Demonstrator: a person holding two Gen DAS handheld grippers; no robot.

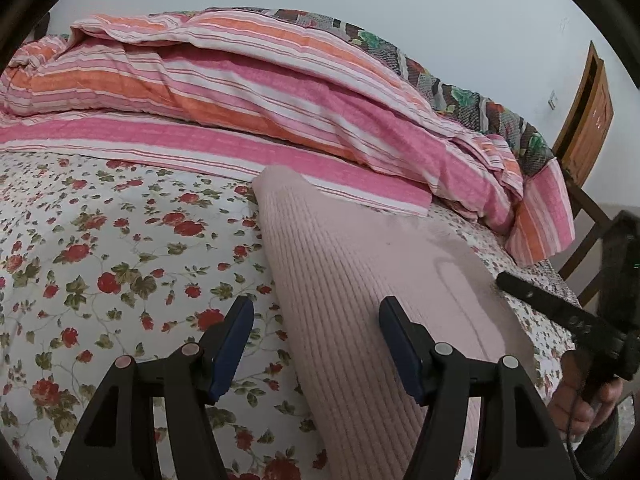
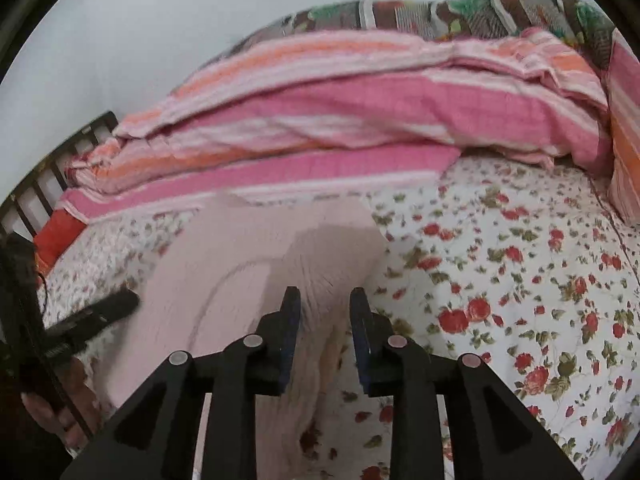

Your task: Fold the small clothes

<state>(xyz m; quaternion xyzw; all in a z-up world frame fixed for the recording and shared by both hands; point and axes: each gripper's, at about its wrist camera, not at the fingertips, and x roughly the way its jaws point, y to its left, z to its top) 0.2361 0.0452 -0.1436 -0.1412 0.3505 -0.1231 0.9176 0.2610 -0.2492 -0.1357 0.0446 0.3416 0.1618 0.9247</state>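
Pink ribbed garment (image 1: 360, 280) lay lengthwise, near to far, on the bed (image 1: 100, 240); left hand-held gripper (image 1: 316, 344) spread astride its left edge, right hand-held gripper (image 2: 325, 320) spread over its right edge.

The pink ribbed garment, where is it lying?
The pink ribbed garment lies on the floral sheet, just before the striped quilt, between both open claws.

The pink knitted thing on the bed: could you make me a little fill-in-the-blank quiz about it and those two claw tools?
The pink ribbed garment lies on a bedsheet printed with red ____.
Both grippers, left gripper and right gripper, have their jaws ____.
The bedding heaped behind the garment, the quilt, has a ____ pattern.

Missing words: flowers; open; striped
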